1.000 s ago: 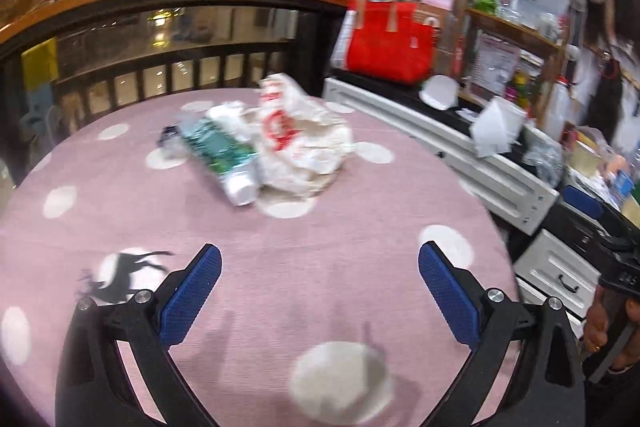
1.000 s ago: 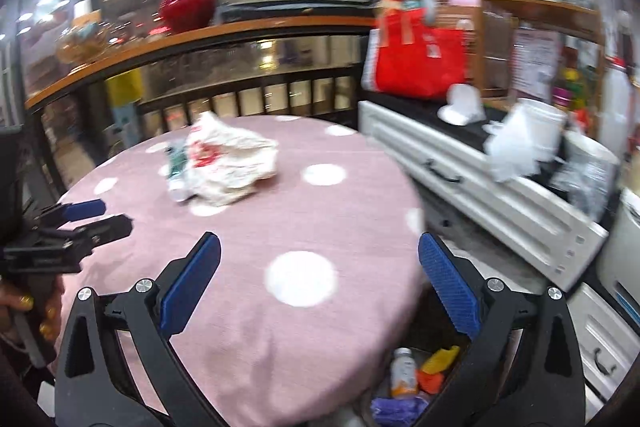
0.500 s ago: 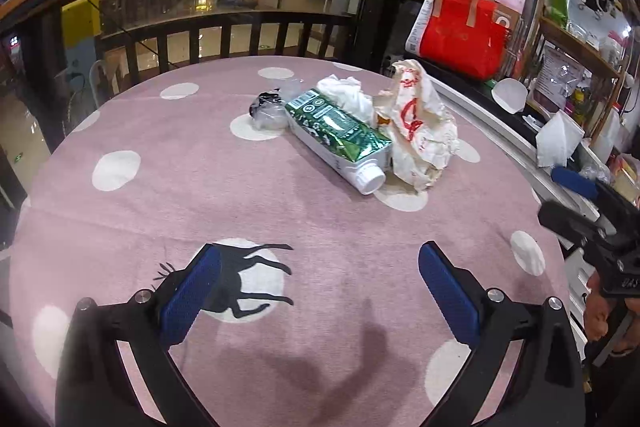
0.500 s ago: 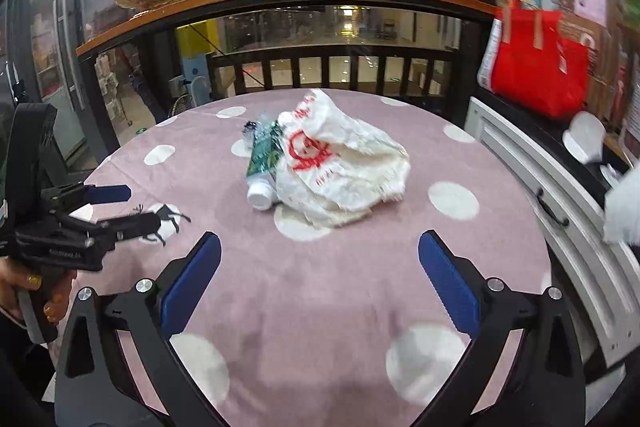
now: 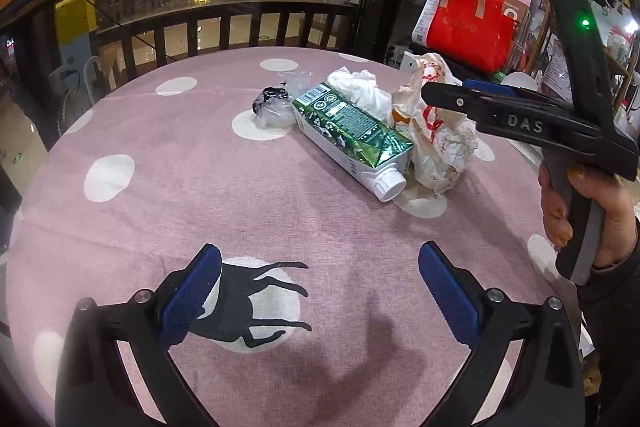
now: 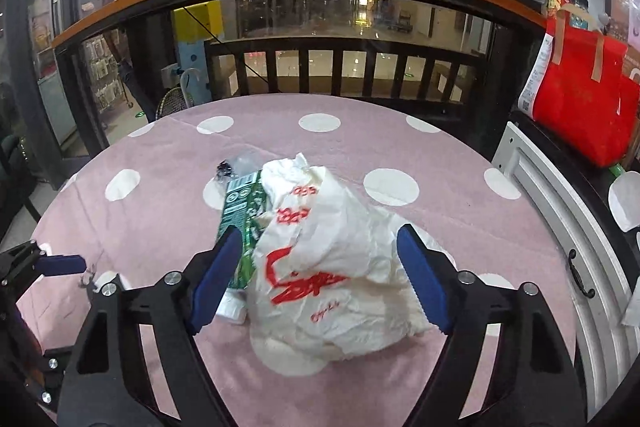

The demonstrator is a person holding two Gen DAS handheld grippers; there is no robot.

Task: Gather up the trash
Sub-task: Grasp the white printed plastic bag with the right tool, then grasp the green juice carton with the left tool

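The crumpled white plastic bag [image 6: 340, 279] lay on the bench [image 6: 460, 163] directly between the right gripper's [image 6: 320, 275] spread, empty jaws, while the left gripper [image 5: 320, 291], also spread and empty, hung well short of it.

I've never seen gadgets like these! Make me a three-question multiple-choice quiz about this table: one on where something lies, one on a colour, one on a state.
1. Where does the green carton lie?
A. left of the white plastic bag
B. on the red bag
C. on the floor

2. What colour is the tablecloth?
A. blue
B. pink with white dots
C. plain green

3. The right gripper is:
A. shut on the carton
B. open around the plastic bag
C. out of view

Answers:
A, the green carton lies beside the white plastic bag;
B, tablecloth;
B, right gripper straddles the bag, jaws apart.
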